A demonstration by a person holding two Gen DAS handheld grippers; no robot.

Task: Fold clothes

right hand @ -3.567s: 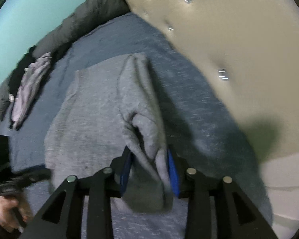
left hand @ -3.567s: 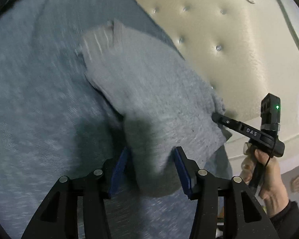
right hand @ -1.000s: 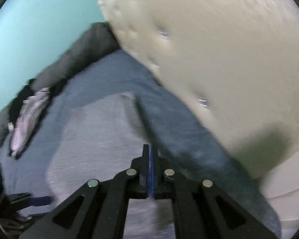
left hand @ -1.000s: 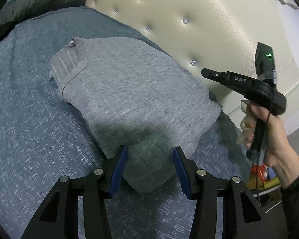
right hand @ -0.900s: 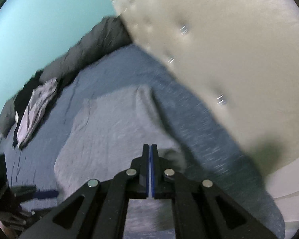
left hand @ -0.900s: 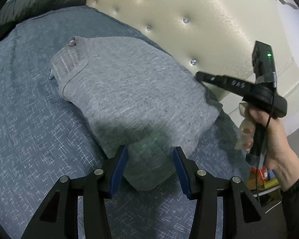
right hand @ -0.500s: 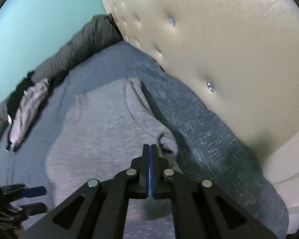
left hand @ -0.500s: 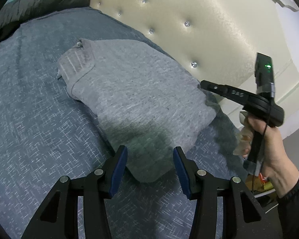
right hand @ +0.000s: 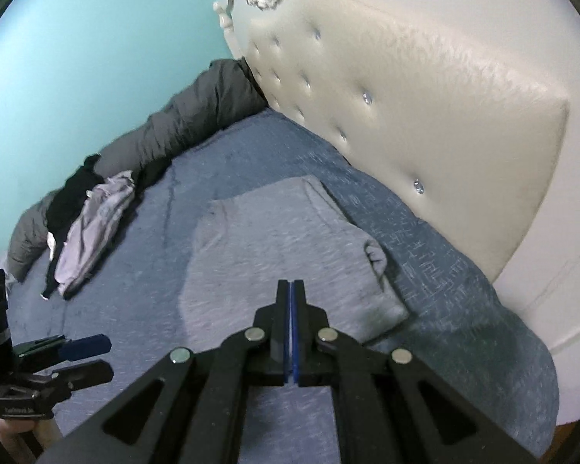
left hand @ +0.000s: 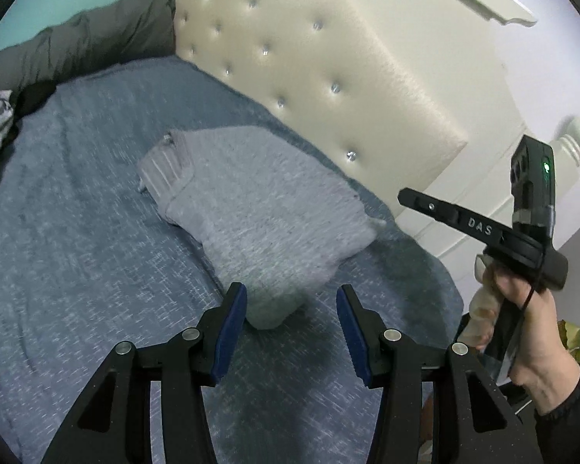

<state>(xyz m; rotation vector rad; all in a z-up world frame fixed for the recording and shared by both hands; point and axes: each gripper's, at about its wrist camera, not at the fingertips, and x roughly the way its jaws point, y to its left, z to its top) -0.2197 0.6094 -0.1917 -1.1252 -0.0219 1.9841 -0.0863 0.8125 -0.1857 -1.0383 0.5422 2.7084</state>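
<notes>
One folded grey knit sweater [left hand: 251, 208] lies flat on the blue textured bedspread [left hand: 77, 251], near the edge that runs along the cream tufted headboard [left hand: 328, 77]. The left gripper [left hand: 292, 317] hangs above the bedspread just short of the sweater's near corner, its blue-padded jaws spread wide and holding nothing. The right gripper [right hand: 291, 332] is raised above the sweater's near edge with its jaws pressed together, nothing between them. At the bedspread's far edge, a crumpled pale lilac garment [right hand: 92, 228] rests against a long dark grey bolster [right hand: 181, 123].
</notes>
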